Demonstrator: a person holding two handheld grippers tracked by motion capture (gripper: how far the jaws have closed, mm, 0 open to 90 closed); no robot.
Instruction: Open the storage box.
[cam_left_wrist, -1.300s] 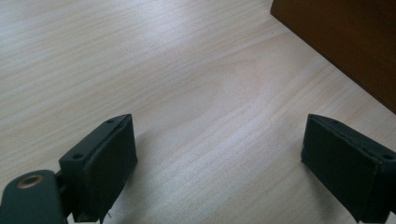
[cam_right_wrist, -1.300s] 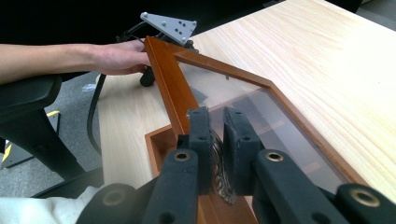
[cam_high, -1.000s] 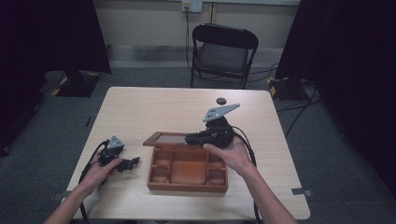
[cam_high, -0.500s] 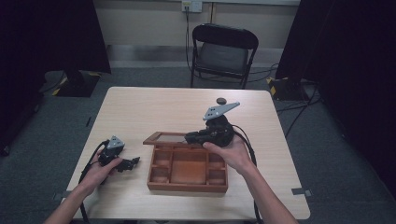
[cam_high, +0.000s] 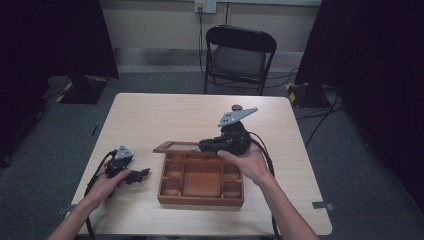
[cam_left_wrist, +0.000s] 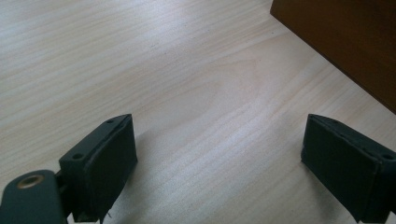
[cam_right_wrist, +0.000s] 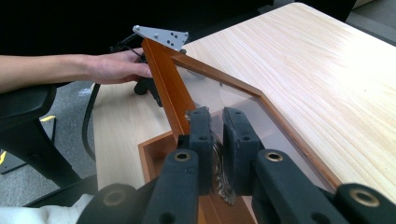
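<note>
A brown wooden box (cam_high: 200, 201) with several compartments lies at the table's near middle. Its glass-paned lid (cam_high: 175, 147) stands swung up and back along the far side. My right gripper (cam_high: 205, 145) is shut on the lid's frame. In the right gripper view the jaws (cam_right_wrist: 215, 121) pinch the frame edge of the lid (cam_right_wrist: 163, 74), with a small metal fitting between the pads. My left gripper (cam_high: 142, 174) rests open on the table, left of the box. Bare wood lies between its jaws (cam_left_wrist: 219, 158), and the box wall (cam_left_wrist: 345, 42) is at the upper right.
The light wooden table (cam_high: 160, 115) has open room behind and to the left of the box. A small dark object (cam_high: 236, 107) lies on the far side. A black folding chair (cam_high: 240, 55) stands beyond the table. Cables trail from both grippers.
</note>
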